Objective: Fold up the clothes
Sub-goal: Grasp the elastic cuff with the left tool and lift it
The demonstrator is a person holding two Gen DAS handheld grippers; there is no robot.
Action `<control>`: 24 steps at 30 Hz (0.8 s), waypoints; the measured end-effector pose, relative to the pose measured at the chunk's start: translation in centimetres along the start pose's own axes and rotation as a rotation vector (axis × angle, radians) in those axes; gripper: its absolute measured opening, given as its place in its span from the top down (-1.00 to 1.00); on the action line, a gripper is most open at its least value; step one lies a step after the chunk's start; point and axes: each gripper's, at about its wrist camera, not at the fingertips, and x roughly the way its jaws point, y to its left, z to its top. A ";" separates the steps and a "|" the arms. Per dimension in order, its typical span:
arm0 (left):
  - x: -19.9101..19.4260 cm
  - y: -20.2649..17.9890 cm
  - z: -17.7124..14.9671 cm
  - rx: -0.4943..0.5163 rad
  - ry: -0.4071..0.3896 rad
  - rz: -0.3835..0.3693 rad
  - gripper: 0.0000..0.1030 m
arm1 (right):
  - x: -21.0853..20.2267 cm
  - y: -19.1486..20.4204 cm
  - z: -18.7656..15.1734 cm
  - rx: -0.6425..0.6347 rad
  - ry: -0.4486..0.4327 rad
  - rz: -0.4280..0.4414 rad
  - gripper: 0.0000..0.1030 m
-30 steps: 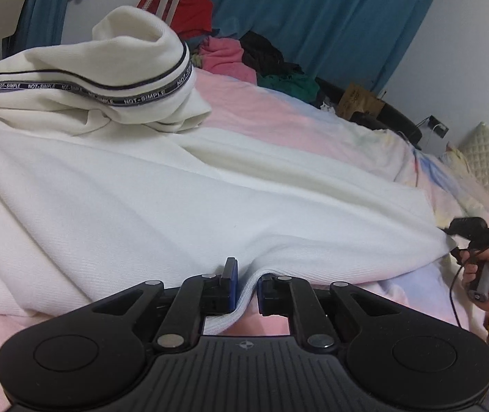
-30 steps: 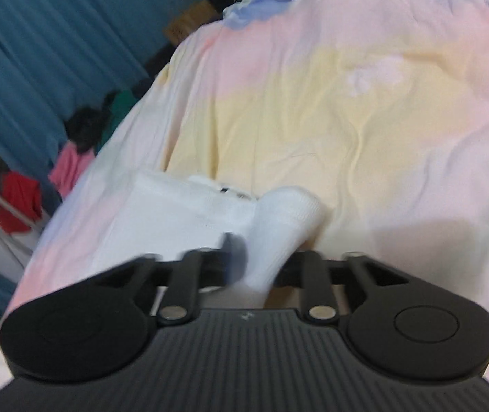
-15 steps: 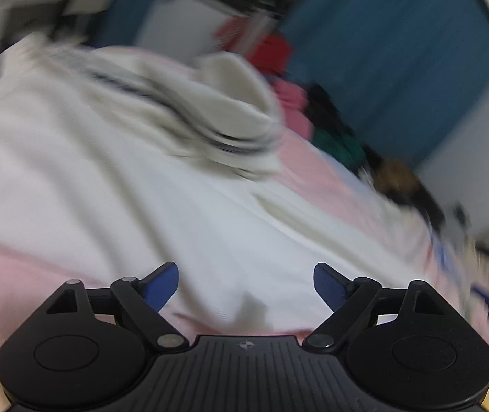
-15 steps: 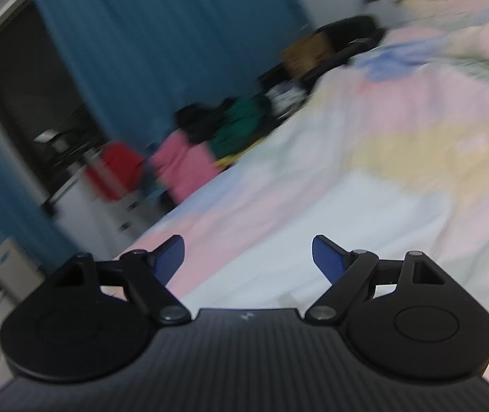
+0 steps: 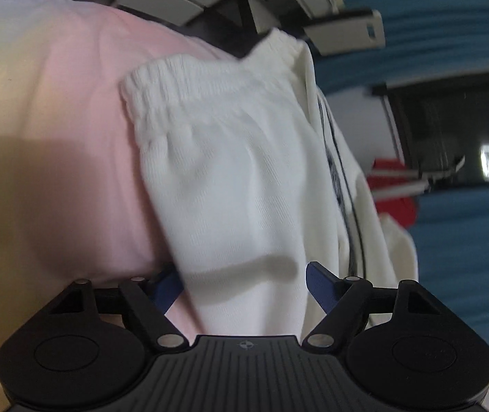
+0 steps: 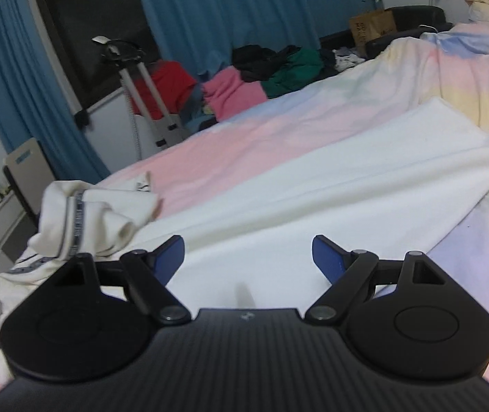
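Note:
A white garment [image 6: 313, 185] with a black lettered stripe lies stretched along the pastel bedsheet [image 6: 230, 144]. Its striped end [image 6: 76, 219] is bunched up at the left. In the left wrist view, a folded part with a ribbed elastic band [image 5: 189, 92] lies on the pink sheet [image 5: 72, 120]. My left gripper [image 5: 242, 285] straddles the near end of that fold. Its jaws are closing with the cloth between them, and the pads do not visibly press on it. My right gripper [image 6: 247, 261] hovers open over the garment's middle with nothing between its fingers.
A pile of pink, green, black and red clothes [image 6: 244, 82] lies beyond the bed's far side, next to a stand on poles [image 6: 134, 79]. Blue curtains [image 6: 227, 7] and a dark window line the wall. A cardboard box [image 6: 373, 29] sits at the back right.
Both grippers let go of the white cloth and opened. The left one rolled and swung over to the ribbed end. The right one rose and now looks across the bed.

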 end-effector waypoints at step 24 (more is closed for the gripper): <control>-3.1 -5.6 1.9 0.526 -0.038 0.391 0.81 | 2.6 0.0 -1.2 -0.036 0.022 0.011 -0.61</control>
